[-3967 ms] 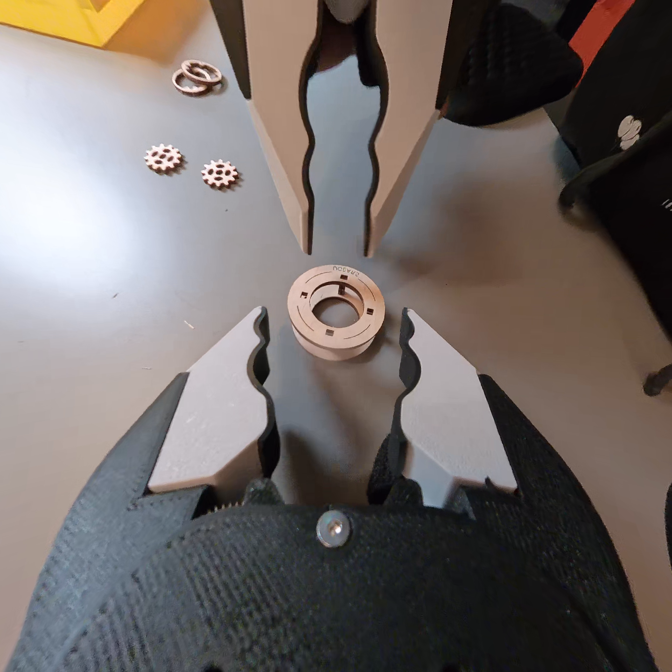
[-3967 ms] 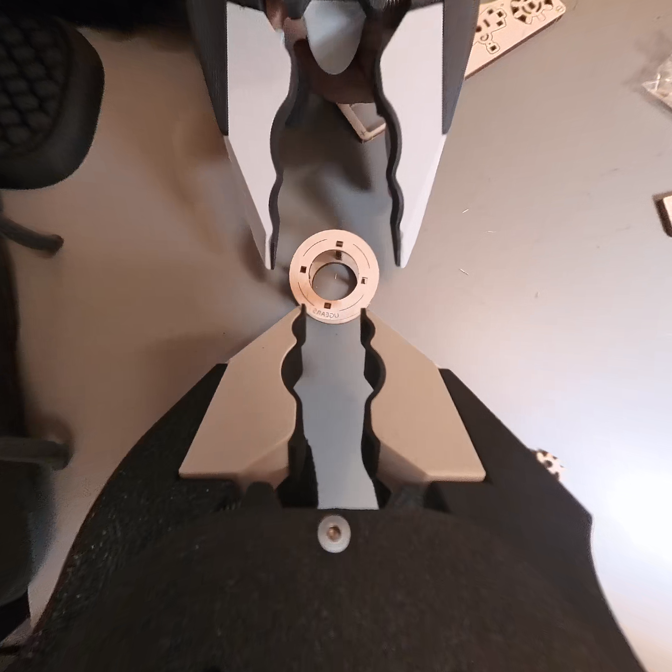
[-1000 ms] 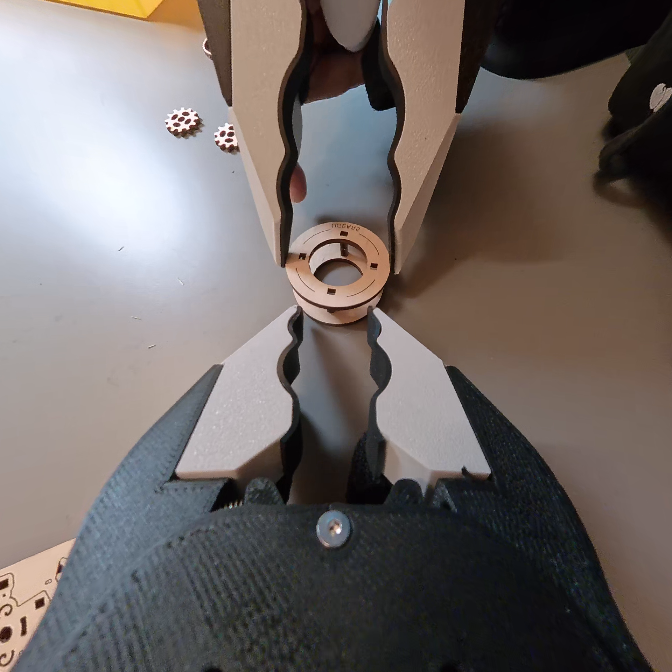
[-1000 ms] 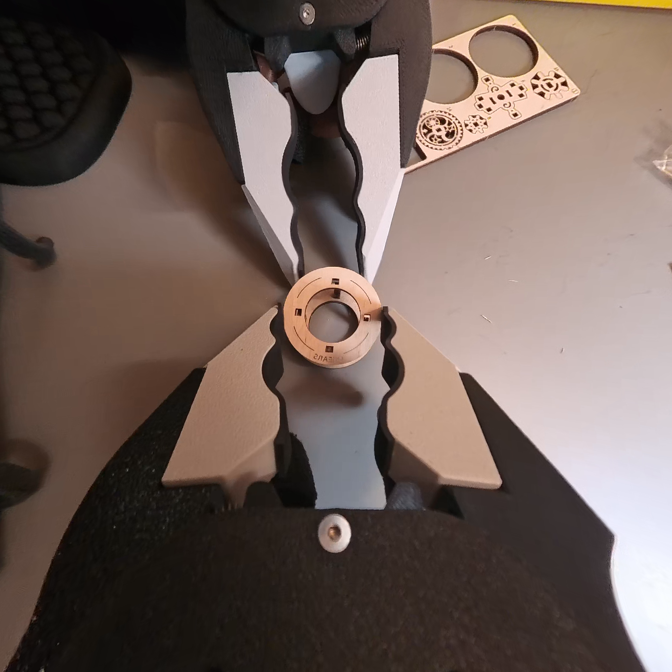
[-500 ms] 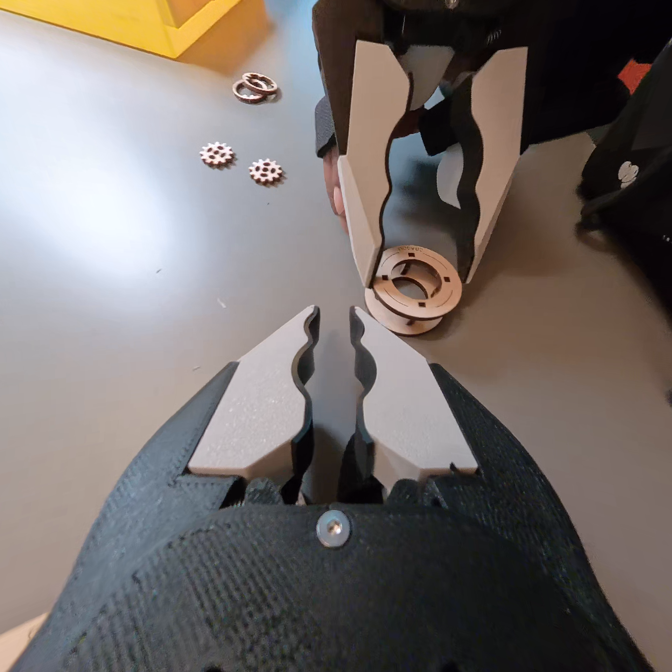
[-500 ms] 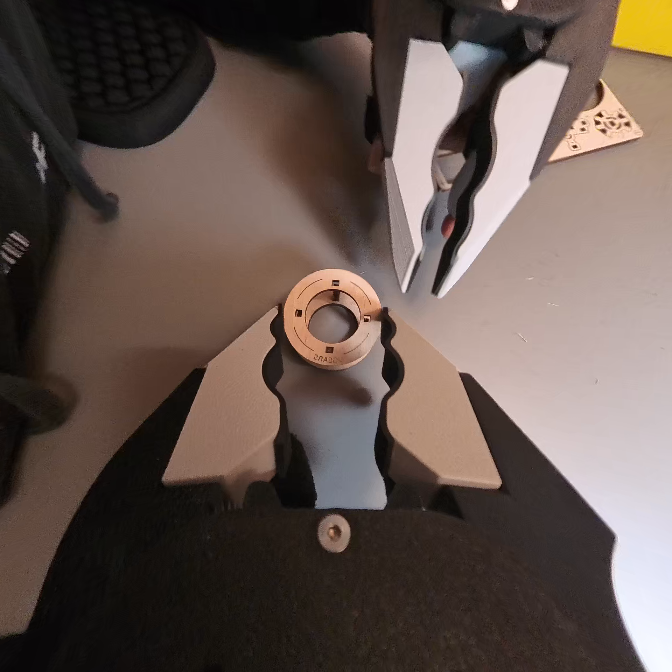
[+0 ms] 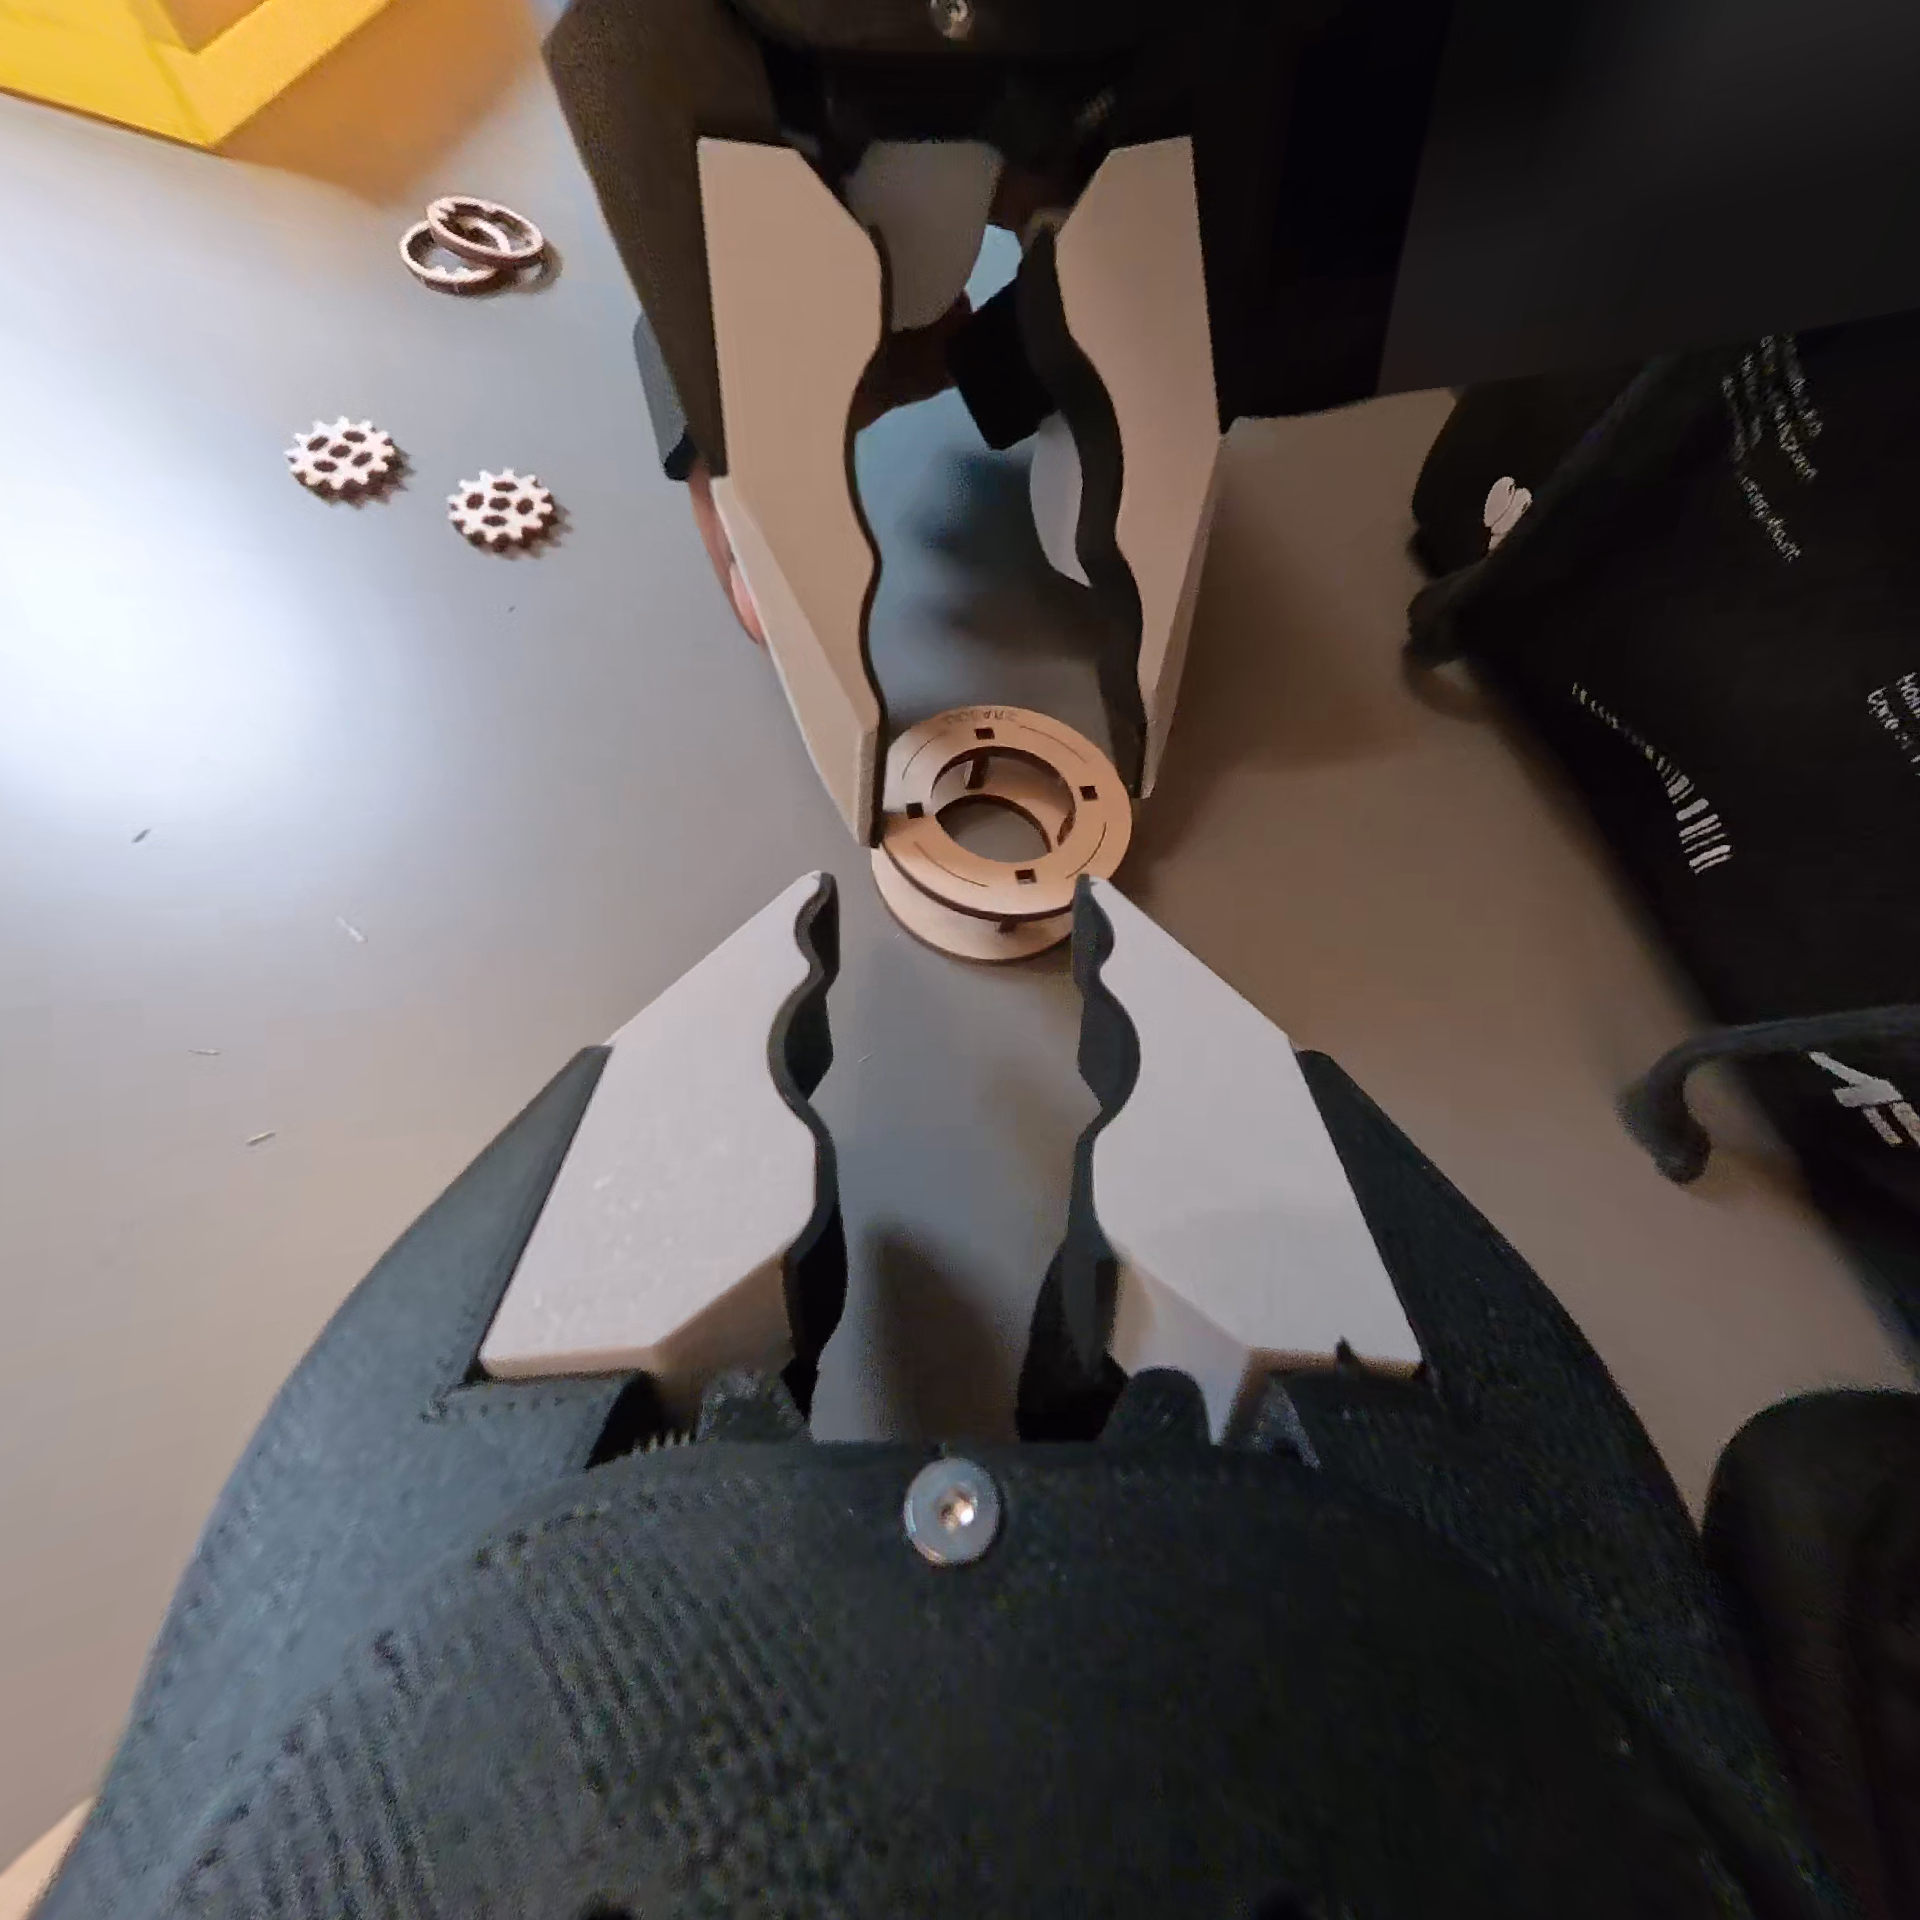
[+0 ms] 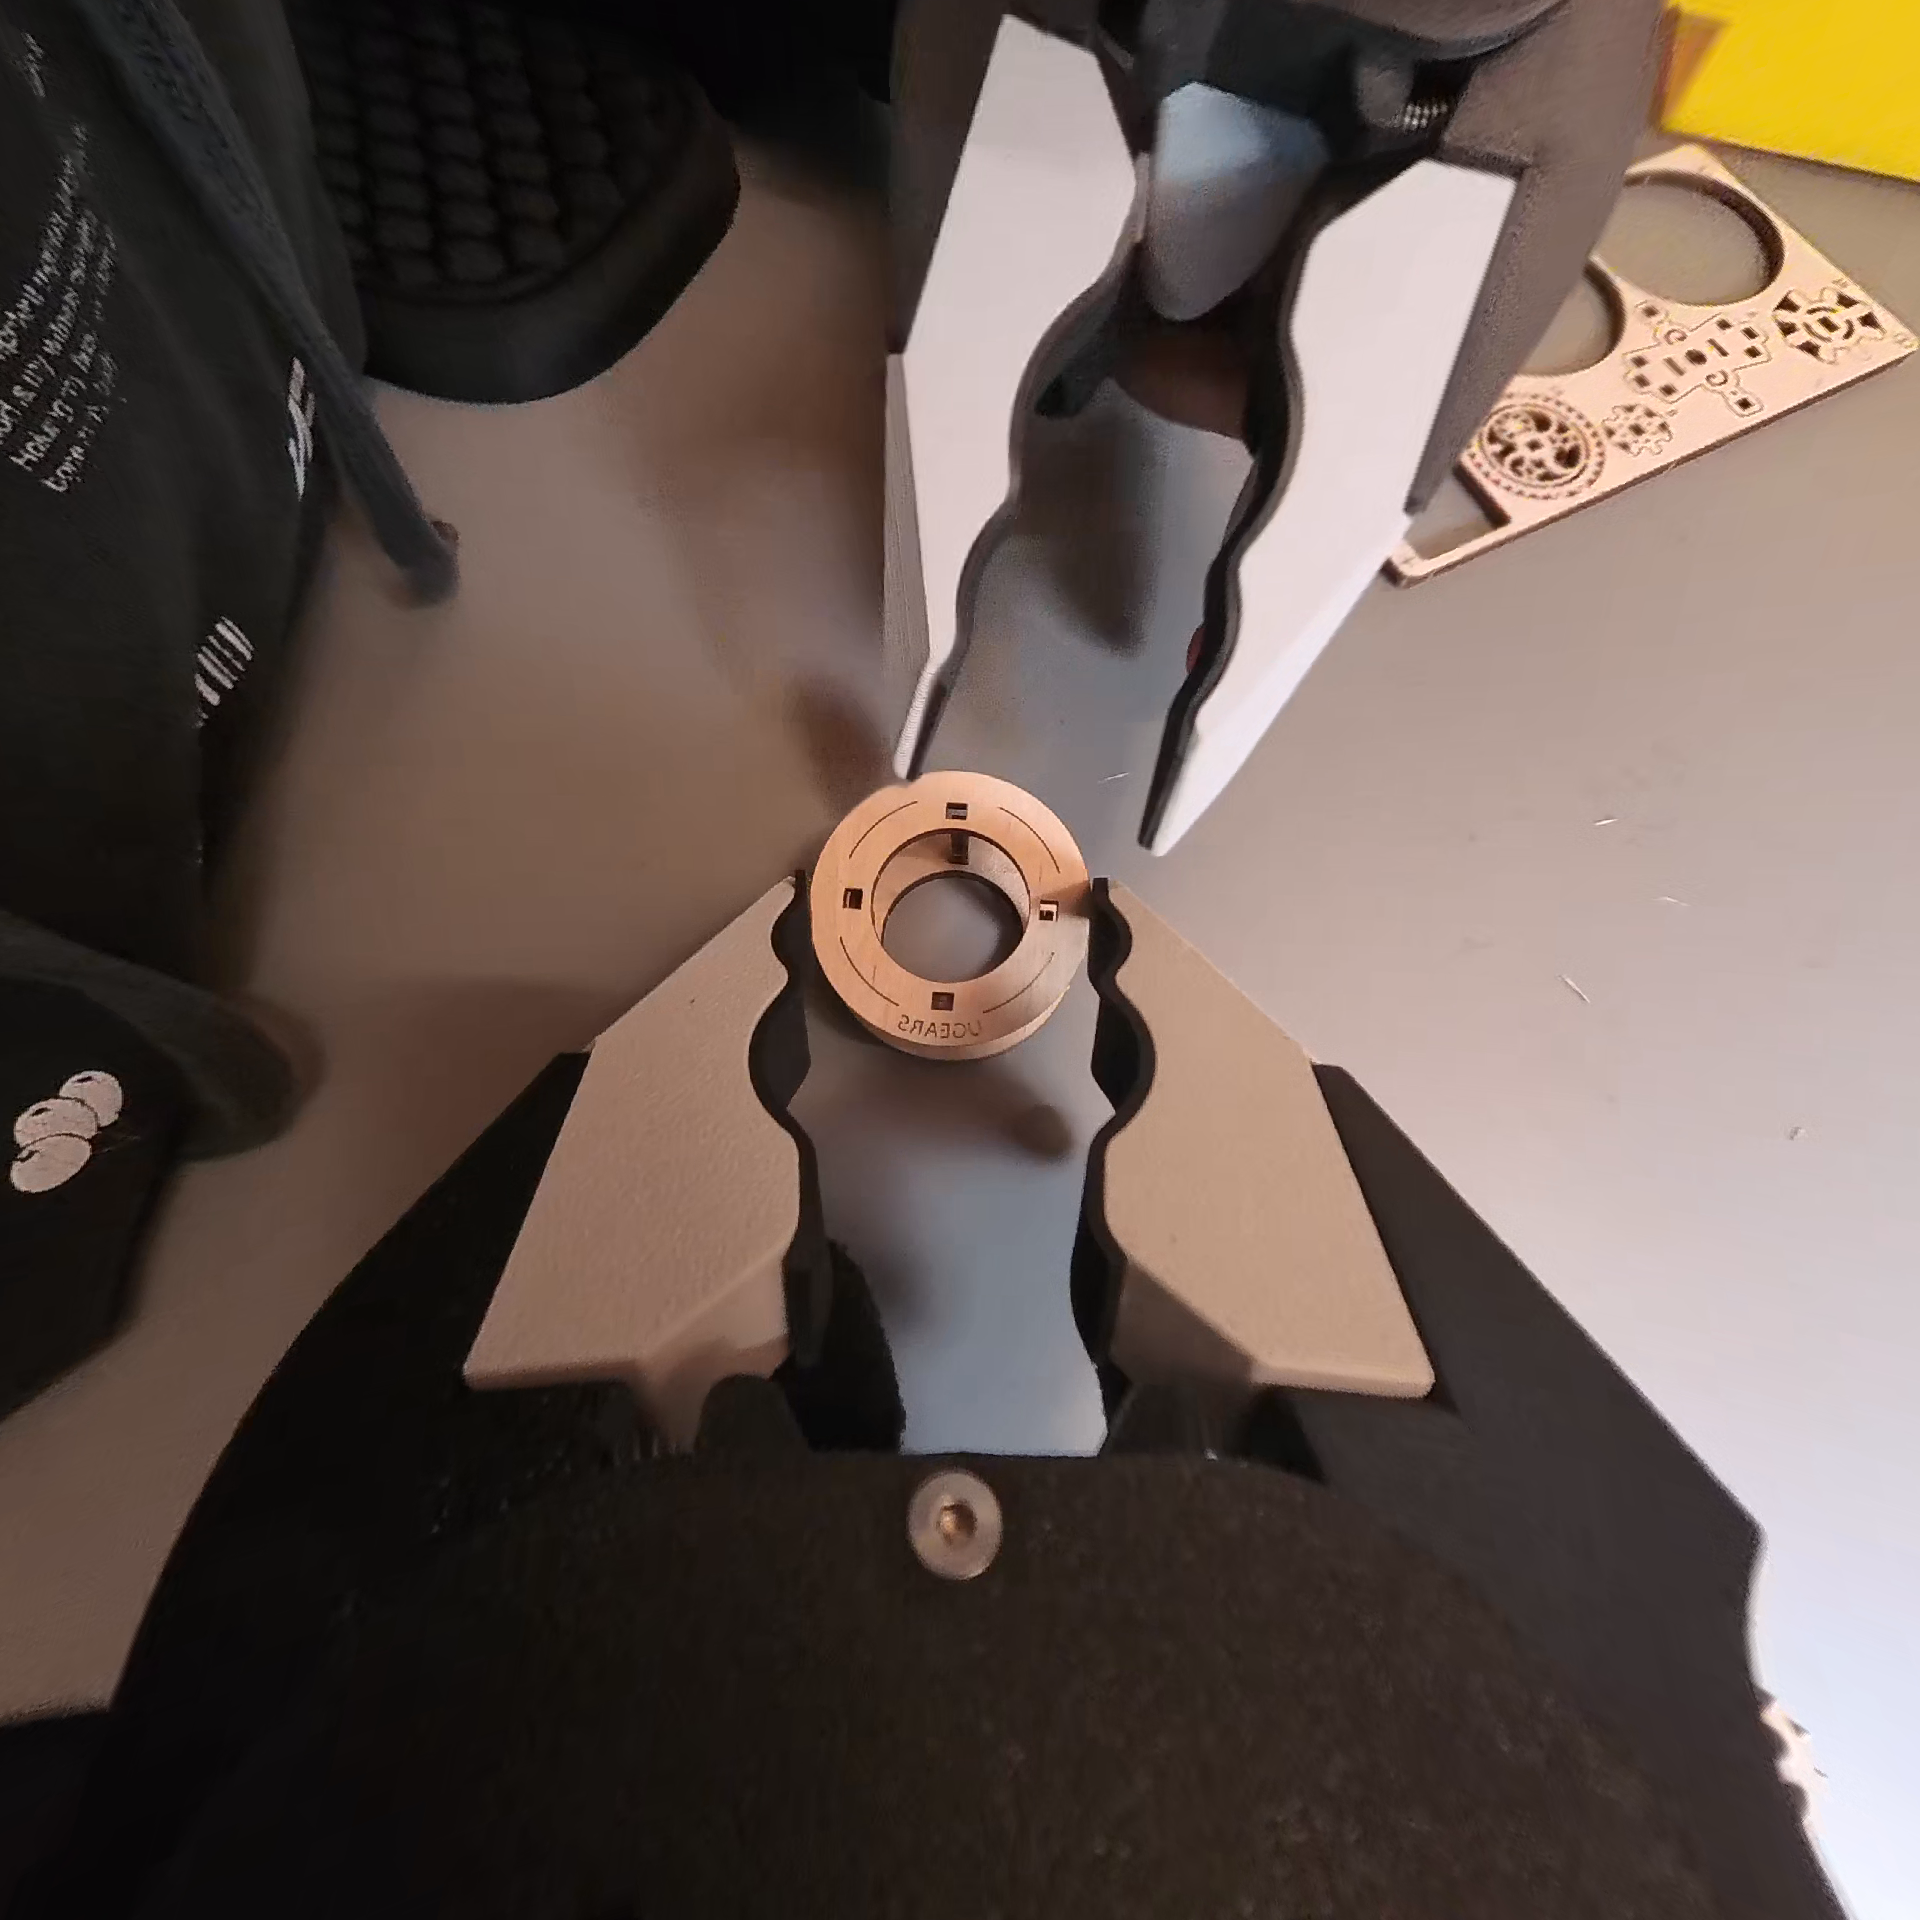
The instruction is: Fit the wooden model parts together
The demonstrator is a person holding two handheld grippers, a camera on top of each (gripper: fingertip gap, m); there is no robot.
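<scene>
1. Left wrist view
   - Wood makes up the round light-brown spool (image 7: 1003, 831). It has two flat rings, one over the other, a big hole in the middle and small square slots on top.
   - The spool sits just past the tips of the left gripper (image 7: 953, 888). This gripper's jaws are spread apart and hold nothing. One tip is right by the spool's edge, but I cannot tell if it touches.
   - The right gripper (image 7: 1006, 800) comes in from across the grey table (image 7: 312, 727) and has a tip on each side of the spool.
   - The table is open on the left side. Two small wooden gears (image 7: 416, 483) and some thin wooden rings (image 7: 473, 244) lie well apart from the spool, near a yellow box (image 7: 156, 62) that the top edge cuts off.
   - A black cloth with white print (image 7: 1714, 675) crowds the right side.

2. Right wrist view
   - The right gripper (image 8: 948, 888) is pinching the spool (image 8: 948, 925) between its two fingertips.
   - The left gripper (image 8: 1034, 795) points at the spool from the far side, jaws apart, with one tip just beside the rim.
   - A flat wooden sheet with cut-out holes (image 8: 1662, 343) lies at the upper right, partly hidden behind the left gripper.
   - Open table lies to the right. Black cloth (image 8: 125, 416) fills the left edge.
   - It is hard to tell if the spool rests on the table.
</scene>
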